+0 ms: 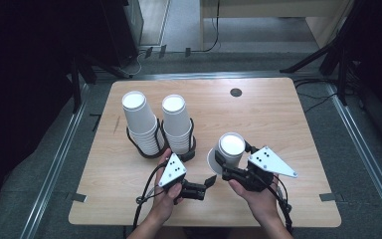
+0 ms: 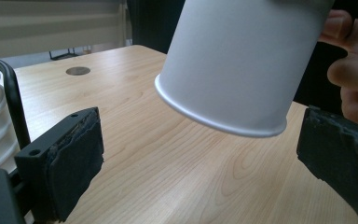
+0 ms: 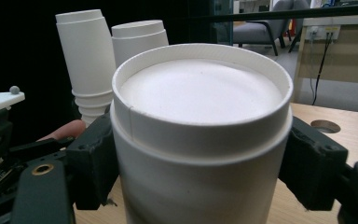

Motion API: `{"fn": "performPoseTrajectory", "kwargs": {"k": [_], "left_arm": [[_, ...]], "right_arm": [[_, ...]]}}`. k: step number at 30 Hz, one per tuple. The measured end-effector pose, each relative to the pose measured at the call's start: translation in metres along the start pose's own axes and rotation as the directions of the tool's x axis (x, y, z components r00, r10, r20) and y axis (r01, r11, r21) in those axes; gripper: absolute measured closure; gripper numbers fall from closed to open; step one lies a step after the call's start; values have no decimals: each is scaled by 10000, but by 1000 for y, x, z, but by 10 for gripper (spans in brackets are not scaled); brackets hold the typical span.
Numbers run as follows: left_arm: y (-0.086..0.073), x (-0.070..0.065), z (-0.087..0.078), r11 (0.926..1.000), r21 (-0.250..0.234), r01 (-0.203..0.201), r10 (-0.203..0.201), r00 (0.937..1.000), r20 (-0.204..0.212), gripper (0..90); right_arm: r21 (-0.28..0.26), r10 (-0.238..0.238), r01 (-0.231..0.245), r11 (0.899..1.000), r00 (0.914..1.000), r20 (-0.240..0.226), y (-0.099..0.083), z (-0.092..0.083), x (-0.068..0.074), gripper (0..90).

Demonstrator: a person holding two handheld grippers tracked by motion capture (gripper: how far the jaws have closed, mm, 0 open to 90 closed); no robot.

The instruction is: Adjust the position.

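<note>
A white paper cup (image 1: 232, 144) hangs upside down and tilted above the table, base up. My right gripper (image 1: 234, 153) is shut on its wall. In the right gripper view the black jaws press both sides of the cup (image 3: 200, 93), with the right gripper (image 3: 203, 161) around its upper part. My left gripper (image 1: 210, 183) stands open just left of the cup's rim. In the left gripper view the cup (image 2: 242, 60) hangs ahead of the left gripper (image 2: 209, 154), and its rim is clear of both pads. Fingers of the person's other hand show behind it.
Two tall stacks of upside-down white cups (image 1: 139, 122) (image 1: 176, 122) stand in black wire holders (image 1: 151, 149) at the table's middle left. The wooden table (image 1: 278, 114) has a dark round grommet (image 1: 236, 92) near its far edge. Dark stands and cables lie on the floor around.
</note>
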State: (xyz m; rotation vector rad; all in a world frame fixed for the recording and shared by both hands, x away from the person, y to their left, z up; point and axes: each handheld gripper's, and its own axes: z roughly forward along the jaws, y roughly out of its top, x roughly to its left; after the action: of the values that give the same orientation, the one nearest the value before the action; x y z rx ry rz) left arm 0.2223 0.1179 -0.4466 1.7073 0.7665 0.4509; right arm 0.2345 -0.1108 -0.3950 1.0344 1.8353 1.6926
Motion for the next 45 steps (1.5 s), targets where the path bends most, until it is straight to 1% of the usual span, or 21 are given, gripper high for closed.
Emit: {"fn": "performPoseTrajectory", "kwargs": {"k": [3,6,17,18,20,23,28,31,35,36,37,40,45], "left_arm": [[0,0,0,10000,-56,-16,16,10000,49,6],[0,-1,0,10000,12,-89,89,9999,106,6],[-1,-6,2,9996,122,-244,240,9994,263,6],[-1,-6,2,9994,147,-311,307,9992,270,6],[-1,-6,2,9995,112,-293,290,9992,265,6],[-1,-5,1,9995,56,-298,297,9992,249,6],[-1,-4,1,9996,52,-286,284,9990,341,0],[0,-5,0,9994,-2,-335,335,9988,344,0],[0,-5,0,9994,-25,-359,360,9984,431,0],[-1,-5,0,9993,-32,-375,376,9983,443,0],[-1,-5,1,9993,-33,-383,384,9982,451,0],[-1,-3,0,9995,-46,-316,318,9983,480,0],[-1,-2,-1,9995,-66,-299,302,9980,550,0]], "right_arm": [[45,15,-15,10000,10000,-95,-1,1,2,219],[102,93,-91,9999,9997,-212,-1,2,5,218],[109,-20,25,9999,9989,-460,-1,1,14,219],[136,-4,11,9999,9987,-504,-1,1,16,219],[149,-156,166,9998,9979,-627,-2,2,20,219],[197,-144,159,9997,9973,-716,-3,3,23,219],[318,-207,233,9992,9965,-811,-7,6,28,218],[340,-119,151,9993,9957,-915,-7,5,30,219],[212,-157,177,9996,9956,-929,-5,3,30,219],[185,-41,59,9998,9958,-911,-4,2,27,219],[185,-41,59,9998,9958,-911,-4,2,27,219],[195,177,-160,9997,9954,-944,-3,2,25,219],[189,221,-203,9996,9951,-969,-2,3,24,219]]}}
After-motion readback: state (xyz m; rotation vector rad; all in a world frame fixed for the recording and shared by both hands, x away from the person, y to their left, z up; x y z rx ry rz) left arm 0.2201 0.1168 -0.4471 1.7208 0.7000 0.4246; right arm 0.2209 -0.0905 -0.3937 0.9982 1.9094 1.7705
